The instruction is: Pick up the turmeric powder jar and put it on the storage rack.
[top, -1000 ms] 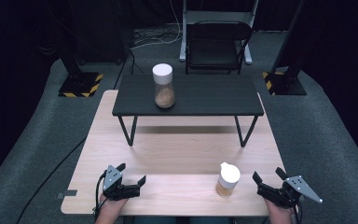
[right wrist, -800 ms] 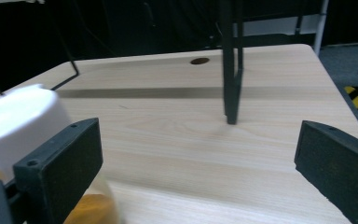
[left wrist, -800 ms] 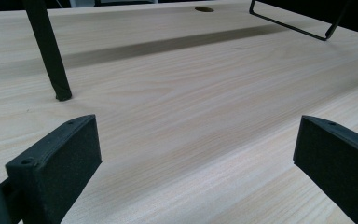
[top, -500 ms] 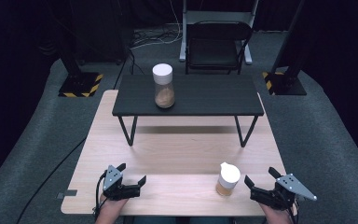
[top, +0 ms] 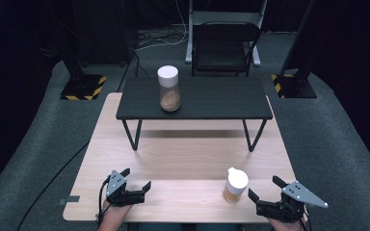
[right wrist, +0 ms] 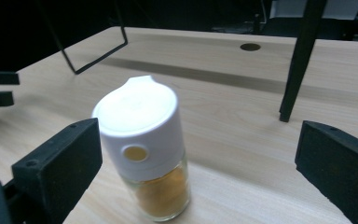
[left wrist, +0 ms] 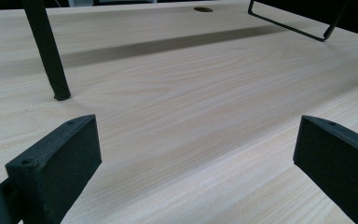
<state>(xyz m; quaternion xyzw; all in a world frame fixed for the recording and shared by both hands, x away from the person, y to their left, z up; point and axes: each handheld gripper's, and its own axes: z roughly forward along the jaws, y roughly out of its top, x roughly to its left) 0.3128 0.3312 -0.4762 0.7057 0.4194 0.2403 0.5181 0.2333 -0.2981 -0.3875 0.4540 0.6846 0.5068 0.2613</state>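
The left gripper (top: 137,191) is sitting near the table's (top: 183,159) front edge, towards its left corner, with its jaws standing wide apart and nothing between them; in the left gripper view they are framing bare wood, with one thin black leg (left wrist: 46,49) of the shelf (top: 207,98) standing beyond the left jaw. Broad open tabletop is lying ahead of that gripper, running up to the shelf legs and across to the right. On the shelf, left of its middle, a second jar (top: 168,88) with a white cap is standing upright, well apart from both grippers. Further right, the jar (top: 234,185) is standing upright on the table close to the front edge, right of centre; it has a white flip cap and orange-brown powder in its lower part. The right gripper (top: 267,188) is lying just beside it, near the table's front right corner, with little room left between it and the table's right edge. Its jaws are spread wide and are gripping nothing. In the right gripper view the jar (right wrist: 144,144) is standing between the jaws, nearer the left one, and neither jaw is touching it, while clear space is showing between the jar and the right jaw.
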